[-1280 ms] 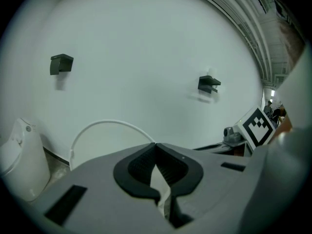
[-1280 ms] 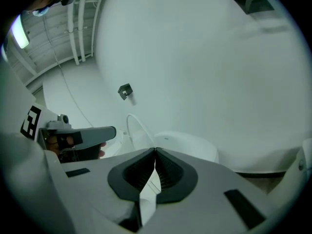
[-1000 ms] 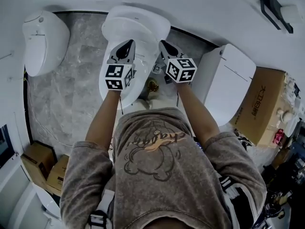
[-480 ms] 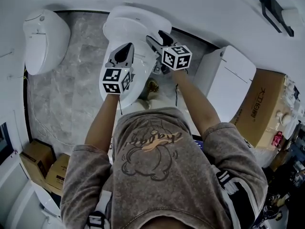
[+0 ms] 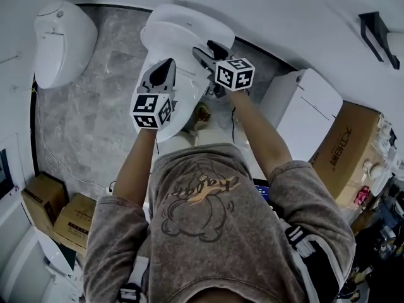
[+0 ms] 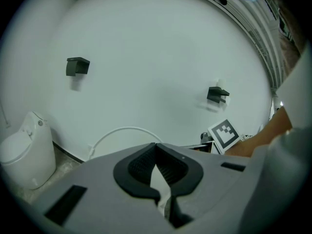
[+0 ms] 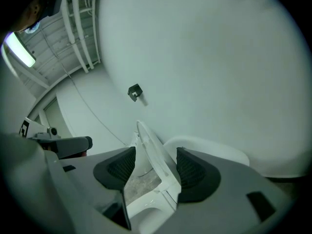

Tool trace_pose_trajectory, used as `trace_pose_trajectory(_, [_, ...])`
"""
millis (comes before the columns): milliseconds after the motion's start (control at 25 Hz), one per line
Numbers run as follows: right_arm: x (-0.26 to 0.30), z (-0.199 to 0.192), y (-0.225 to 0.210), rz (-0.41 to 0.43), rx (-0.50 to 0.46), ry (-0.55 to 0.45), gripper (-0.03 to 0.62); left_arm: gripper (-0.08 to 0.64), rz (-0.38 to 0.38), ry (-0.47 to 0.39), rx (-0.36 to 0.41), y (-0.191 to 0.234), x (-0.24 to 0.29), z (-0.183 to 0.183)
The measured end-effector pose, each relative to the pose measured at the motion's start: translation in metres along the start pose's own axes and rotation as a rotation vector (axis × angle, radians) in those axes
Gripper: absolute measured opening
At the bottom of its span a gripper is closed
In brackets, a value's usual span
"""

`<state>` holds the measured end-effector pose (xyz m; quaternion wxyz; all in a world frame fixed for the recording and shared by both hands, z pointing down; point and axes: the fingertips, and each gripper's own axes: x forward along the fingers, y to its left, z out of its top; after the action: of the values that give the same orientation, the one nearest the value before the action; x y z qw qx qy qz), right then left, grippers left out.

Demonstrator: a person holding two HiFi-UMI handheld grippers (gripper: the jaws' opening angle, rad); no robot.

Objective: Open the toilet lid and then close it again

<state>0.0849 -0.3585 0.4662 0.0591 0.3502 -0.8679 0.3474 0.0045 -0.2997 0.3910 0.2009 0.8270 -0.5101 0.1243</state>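
Note:
The white toilet [image 5: 178,31] stands against the far wall in the head view. My right gripper [image 5: 209,48] reaches in at its right side, jaws open. In the right gripper view the thin white lid [image 7: 147,141] shows edge-on and tilted up between the two dark pads [image 7: 189,166], with a gap on its left side. The bowl rim [image 7: 146,213] lies below it. My left gripper [image 5: 168,63] hovers over the front of the toilet. Its jaws [image 6: 156,147] are shut, with nothing between them.
A second white toilet [image 5: 63,40] stands at the left on the marble floor [image 5: 107,106]. A white unit [image 5: 303,115] and a cardboard box [image 5: 350,147] are at the right, more boxes [image 5: 44,210] at the lower left. Dark brackets [image 6: 77,66] hang on the wall.
The right gripper has swung left from beside the toilet onto its right edge, and its jaws have spread apart. The left gripper has hardly moved.

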Motion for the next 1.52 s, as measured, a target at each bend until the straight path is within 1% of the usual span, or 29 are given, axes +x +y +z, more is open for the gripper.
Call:
trace_pose_trajectory(160, [-0.003,-0.001,0.005,0.013,0.013,-0.010,0.275,0.009,-0.004,-0.010,-0.001,0.001,-0.009,-0.001])
trace_pose_trajectory(280, [-0.011,-0.006,0.019,0.013,0.026,-0.024,0.275,0.009,-0.021,-0.028,-0.021,-0.002,-0.025,-0.001])
trace_pose_trajectory(400, [-0.018,-0.017,0.043,0.026,0.058,-0.051,0.275,0.009,-0.053,-0.046,-0.021,-0.008,-0.045,-0.003])
trace_pose_trajectory(520, [-0.031,-0.041,0.075,0.061,0.060,-0.054,0.275,0.009,-0.085,-0.056,-0.002,-0.016,-0.073,-0.012])
trace_pose_trajectory(600, [-0.039,-0.064,0.102,0.095,0.048,-0.036,0.275,0.009,-0.102,-0.067,0.011,-0.019,-0.097,-0.019])
trace_pose_trajectory(680, [-0.047,-0.093,0.132,0.143,0.040,0.003,0.275,0.009,-0.114,-0.082,0.015,-0.018,-0.123,-0.025])
trace_pose_trajectory(800, [-0.053,-0.153,0.180,0.213,0.010,0.110,0.275,0.009,-0.124,-0.102,0.013,-0.014,-0.158,-0.036])
trace_pose_trajectory(880, [-0.055,-0.199,0.205,0.224,-0.020,0.183,0.275,0.009,-0.129,-0.102,0.015,-0.014,-0.178,-0.047])
trace_pose_trajectory(960, [-0.056,-0.243,0.222,0.221,-0.030,0.236,0.275,0.009,-0.130,-0.095,0.016,-0.012,-0.195,-0.062])
trace_pose_trajectory(1040, [-0.056,-0.282,0.232,0.206,-0.004,0.263,0.275,0.009,-0.116,-0.077,0.005,-0.006,-0.210,-0.082])
trace_pose_trajectory(1080, [-0.055,-0.298,0.233,0.189,0.019,0.260,0.275,0.009,-0.104,-0.064,-0.006,-0.002,-0.217,-0.094])
trace_pose_trajectory(1200, [-0.050,-0.326,0.228,0.127,0.085,0.207,0.265,0.009,-0.068,-0.021,-0.046,0.015,-0.234,-0.134])
trace_pose_trajectory(1240, [-0.048,-0.331,0.225,0.112,0.092,0.201,0.246,0.009,-0.056,-0.010,-0.060,0.022,-0.237,-0.147])
trace_pose_trajectory(1320, [-0.042,-0.343,0.221,0.098,0.080,0.217,0.193,0.009,-0.029,0.007,-0.089,0.034,-0.243,-0.171])
trace_pose_trajectory(1360, [-0.039,-0.350,0.221,0.096,0.067,0.234,0.182,0.009,-0.015,0.013,-0.105,0.039,-0.246,-0.182])
trace_pose_trajectory(1520, [-0.038,-0.383,0.224,0.093,0.007,0.310,0.181,0.009,0.036,0.025,-0.167,0.047,-0.258,-0.221])
